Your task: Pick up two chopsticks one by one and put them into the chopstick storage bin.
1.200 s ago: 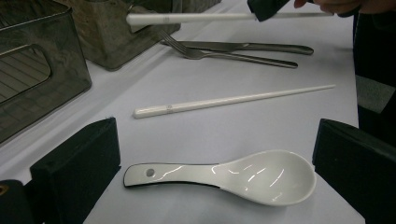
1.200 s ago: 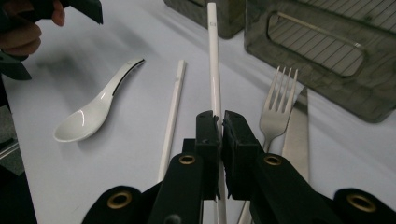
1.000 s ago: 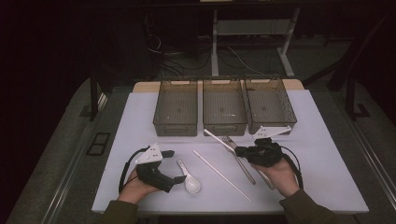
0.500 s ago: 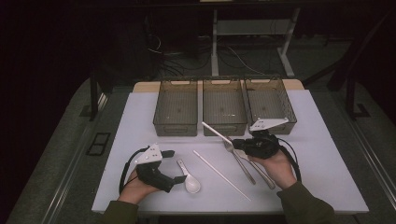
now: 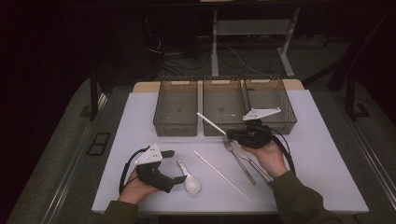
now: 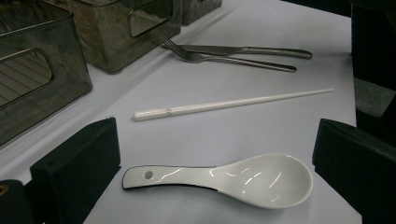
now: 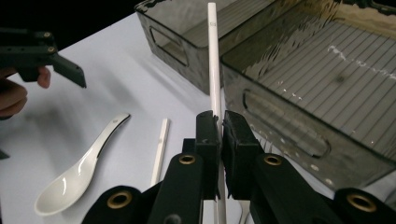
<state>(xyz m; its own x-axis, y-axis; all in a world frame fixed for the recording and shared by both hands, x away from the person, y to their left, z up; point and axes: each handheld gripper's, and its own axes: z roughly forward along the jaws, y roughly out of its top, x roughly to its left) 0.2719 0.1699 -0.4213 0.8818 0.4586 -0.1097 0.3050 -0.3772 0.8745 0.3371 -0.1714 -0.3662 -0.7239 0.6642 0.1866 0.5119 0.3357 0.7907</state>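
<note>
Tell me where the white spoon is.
In the high view, the white spoon lies at the table's near left, just right of the left hand-held gripper, left of the loose chopstick.

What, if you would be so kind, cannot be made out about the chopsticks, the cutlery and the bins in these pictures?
- Held chopstick: its lower end is hidden behind the right gripper in the right gripper view.
- Fork and knife: handle ends run under the right hand in the high view.
- Middle bin: pale specks on its floor, too small to identify.
- Left bin: cut off by the left gripper view's edge.
</note>
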